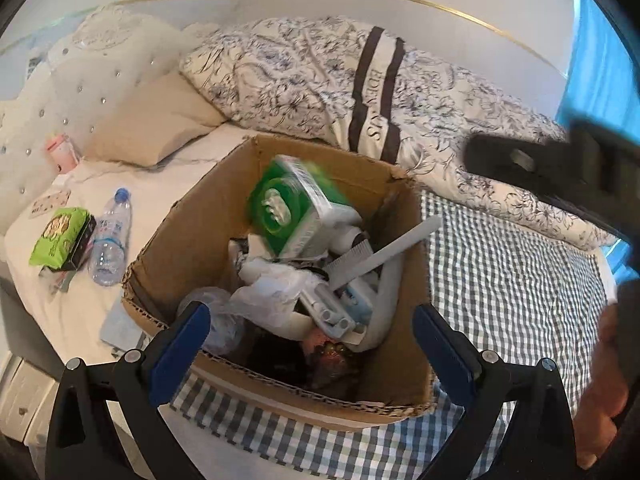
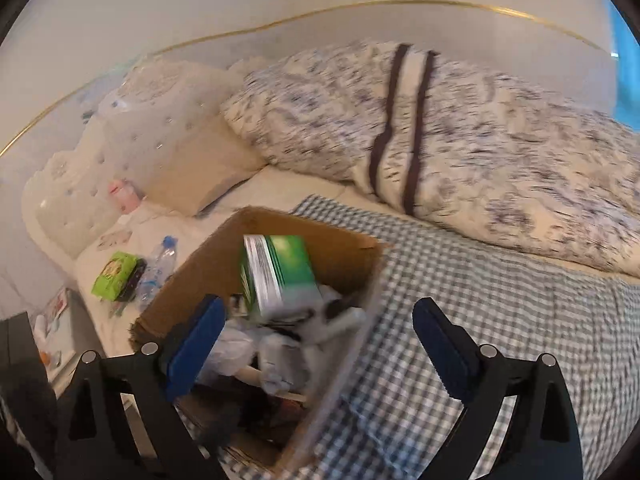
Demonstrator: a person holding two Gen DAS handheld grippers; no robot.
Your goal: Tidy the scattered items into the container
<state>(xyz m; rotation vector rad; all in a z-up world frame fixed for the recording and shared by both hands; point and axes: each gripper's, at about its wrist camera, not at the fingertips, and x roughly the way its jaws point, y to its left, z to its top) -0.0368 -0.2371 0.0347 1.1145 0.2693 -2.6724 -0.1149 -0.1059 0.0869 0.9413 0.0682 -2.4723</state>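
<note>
An open cardboard box (image 1: 188, 220) (image 2: 192, 280) stands on the bed, full of clutter: a white comb (image 1: 384, 256), crumpled plastic and small packets. A green and white box (image 1: 298, 204) (image 2: 276, 276), blurred, lies tilted on top of the pile, and nothing grips it. My left gripper (image 1: 312, 344) hovers open over the box's near edge with nothing between its blue fingers. My right gripper (image 2: 316, 344) is open too, above the box's right wall. On the white sheet left of the box lie a clear water bottle (image 1: 110, 240) (image 2: 156, 268) and a lime-green packet (image 1: 60, 236) (image 2: 114, 274).
A floral duvet (image 1: 320, 80) (image 2: 480, 152) is heaped behind the box and a checked blanket (image 1: 512, 272) (image 2: 480, 312) covers the right side. A beige pillow (image 1: 156, 120), a pink item (image 1: 62, 152) and a tufted headboard (image 1: 52, 92) are at left. A hand (image 1: 604, 392) shows at right.
</note>
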